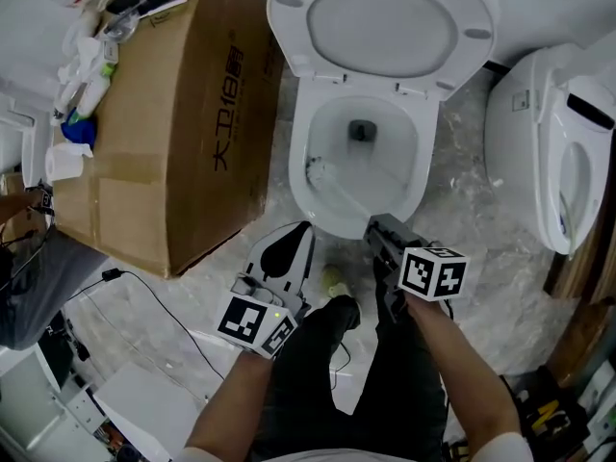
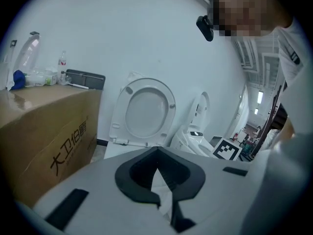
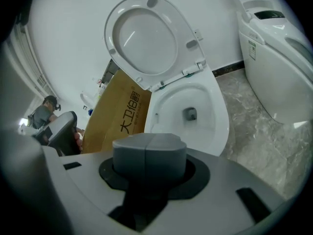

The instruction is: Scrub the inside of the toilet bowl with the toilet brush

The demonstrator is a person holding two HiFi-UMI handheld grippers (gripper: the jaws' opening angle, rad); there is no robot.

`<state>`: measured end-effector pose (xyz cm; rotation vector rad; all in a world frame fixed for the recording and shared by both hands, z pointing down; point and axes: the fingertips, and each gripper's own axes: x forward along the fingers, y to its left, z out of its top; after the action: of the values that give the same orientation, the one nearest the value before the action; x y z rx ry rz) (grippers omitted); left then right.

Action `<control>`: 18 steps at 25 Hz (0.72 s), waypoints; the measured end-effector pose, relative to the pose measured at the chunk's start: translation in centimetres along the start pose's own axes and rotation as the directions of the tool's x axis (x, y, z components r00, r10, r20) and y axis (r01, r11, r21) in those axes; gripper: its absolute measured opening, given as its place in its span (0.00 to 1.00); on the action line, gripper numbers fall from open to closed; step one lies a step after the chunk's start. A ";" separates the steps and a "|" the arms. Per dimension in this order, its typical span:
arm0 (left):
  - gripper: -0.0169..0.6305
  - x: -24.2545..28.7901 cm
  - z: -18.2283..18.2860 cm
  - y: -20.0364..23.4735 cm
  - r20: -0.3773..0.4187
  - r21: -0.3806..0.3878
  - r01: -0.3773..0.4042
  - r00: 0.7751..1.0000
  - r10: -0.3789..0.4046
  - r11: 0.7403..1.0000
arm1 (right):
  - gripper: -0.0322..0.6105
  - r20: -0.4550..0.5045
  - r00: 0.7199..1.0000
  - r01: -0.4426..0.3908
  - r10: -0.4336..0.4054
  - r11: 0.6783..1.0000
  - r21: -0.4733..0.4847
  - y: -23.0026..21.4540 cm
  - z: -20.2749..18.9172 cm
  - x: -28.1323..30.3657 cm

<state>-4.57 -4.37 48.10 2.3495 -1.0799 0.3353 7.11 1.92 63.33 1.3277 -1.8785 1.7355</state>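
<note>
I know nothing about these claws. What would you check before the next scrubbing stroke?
1. Lid raised: ok.
2. Brush head inside the toilet bowl: ok, on the side nearest the cardboard box.
3. Right claw gripping the handle: ok, jaws together and the handle runs into its tip.
4. Left claw out of the way: ok, outside the rim at the front.
5. Cardboard box clear of the stroke: ok, beside the toilet, though close.
6. Whether the bowl is clean yet: cannot tell.
</note>
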 end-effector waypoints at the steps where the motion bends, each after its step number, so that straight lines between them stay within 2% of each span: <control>1: 0.04 0.0 -0.3 0.3 -0.001 -0.001 -0.001 1.000 0.001 1.000 | 0.29 0.002 1.000 0.000 0.000 1.000 -0.013 0.0 0.0 0.4; 5: 0.04 0.2 -0.9 0.9 0.000 -0.007 0.001 1.000 -0.001 1.000 | 0.29 0.027 1.000 -0.010 0.011 0.999 -0.047 0.4 1.0 1.8; 11: 0.04 1.2 -0.8 1.3 0.019 -0.014 0.010 1.000 -0.009 1.000 | 0.29 0.091 0.996 0.001 0.003 0.999 -0.047 0.2 4.4 3.6; 16: 0.04 2.2 -0.4 2.2 0.034 -0.020 0.005 0.999 -0.005 1.000 | 0.29 0.095 0.995 0.006 0.001 0.997 -0.075 -0.3 7.1 4.2; 18: 0.04 2.6 -0.3 2.5 0.039 -0.029 0.001 0.999 0.000 1.000 | 0.29 0.093 0.996 -0.009 0.014 0.999 -0.054 -0.9 7.7 4.3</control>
<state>-4.79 -7.19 50.41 2.3397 -1.0953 0.2728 8.37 -6.72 65.03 1.4036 -1.9722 1.6435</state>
